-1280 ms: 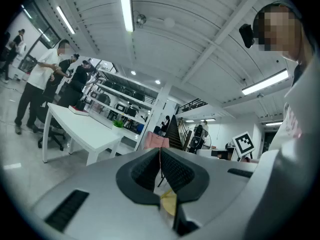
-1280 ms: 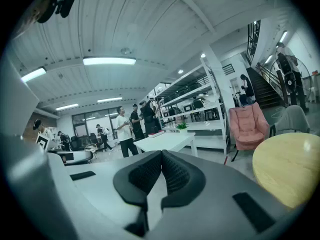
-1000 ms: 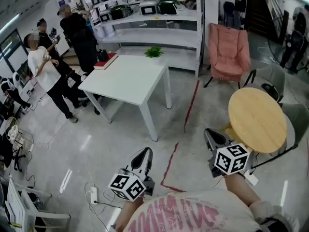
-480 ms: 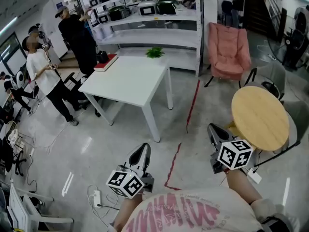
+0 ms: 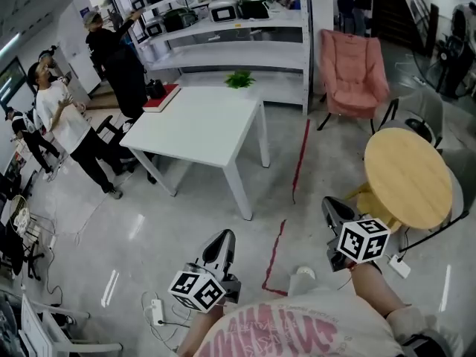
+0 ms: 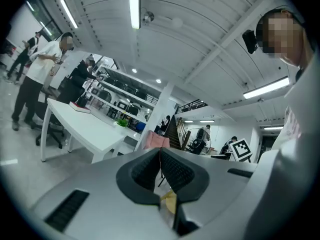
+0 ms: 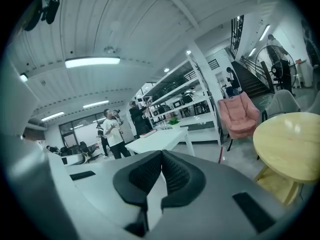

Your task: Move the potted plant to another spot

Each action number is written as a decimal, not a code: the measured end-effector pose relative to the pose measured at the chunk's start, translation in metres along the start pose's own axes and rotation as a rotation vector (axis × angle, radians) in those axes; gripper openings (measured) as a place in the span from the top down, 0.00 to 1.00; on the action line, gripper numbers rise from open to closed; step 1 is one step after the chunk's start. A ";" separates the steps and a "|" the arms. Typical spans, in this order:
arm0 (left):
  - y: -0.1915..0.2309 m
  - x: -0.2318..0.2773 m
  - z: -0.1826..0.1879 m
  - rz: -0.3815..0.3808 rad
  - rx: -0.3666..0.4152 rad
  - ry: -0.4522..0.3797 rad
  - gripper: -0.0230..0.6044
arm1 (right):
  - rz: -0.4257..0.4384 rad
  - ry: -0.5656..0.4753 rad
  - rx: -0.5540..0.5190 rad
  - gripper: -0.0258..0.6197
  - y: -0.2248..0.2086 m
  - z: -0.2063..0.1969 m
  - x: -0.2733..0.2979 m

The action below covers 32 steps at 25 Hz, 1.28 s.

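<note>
The potted plant [image 5: 239, 79] sits at the far edge of the white table [image 5: 201, 125], well apart from the left gripper [image 5: 220, 242] and right gripper [image 5: 332, 208] — both clenched on nothing. It looks small and light, with soft leaves — I'd grip the pot, not the foliage.

Potted plant [image 5: 239, 79] sits at the far edge of the tabletop [image 5: 201, 125], ahead of me and well apart from my tongs. Book [image 5: 162, 95] lies on that tabletop's far left corner. Shelving [image 5: 230, 28] stands behind it, armchair [image 5: 353, 65] to the shelving's right. Round tabletop [image 5: 407, 177] is just right of my right tongs [image 5: 332, 210]. Tape line [image 5: 297, 166] on the floor runs between the two. People [image 5: 63, 121] stand left. Left tongs [image 5: 221, 242] are low, near me.
</note>
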<state>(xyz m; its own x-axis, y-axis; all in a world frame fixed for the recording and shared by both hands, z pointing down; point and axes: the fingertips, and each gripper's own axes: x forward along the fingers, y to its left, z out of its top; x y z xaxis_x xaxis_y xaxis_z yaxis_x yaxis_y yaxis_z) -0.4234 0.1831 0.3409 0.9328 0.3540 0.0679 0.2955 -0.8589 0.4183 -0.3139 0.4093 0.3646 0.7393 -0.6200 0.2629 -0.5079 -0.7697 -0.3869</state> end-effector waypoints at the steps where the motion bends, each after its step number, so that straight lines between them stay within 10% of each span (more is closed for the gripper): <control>1: 0.004 0.003 0.000 0.001 -0.007 -0.002 0.92 | 0.001 0.003 0.001 0.94 -0.001 0.000 0.006; 32: 0.086 0.281 0.102 0.134 0.039 -0.216 0.92 | 0.242 -0.102 -0.077 0.94 -0.140 0.185 0.246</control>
<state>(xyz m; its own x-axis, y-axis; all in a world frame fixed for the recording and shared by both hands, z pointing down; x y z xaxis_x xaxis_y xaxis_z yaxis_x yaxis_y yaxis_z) -0.1149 0.1708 0.3034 0.9854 0.1522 -0.0764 0.1699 -0.9078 0.3835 0.0210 0.3926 0.3195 0.6311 -0.7717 0.0789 -0.7043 -0.6126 -0.3587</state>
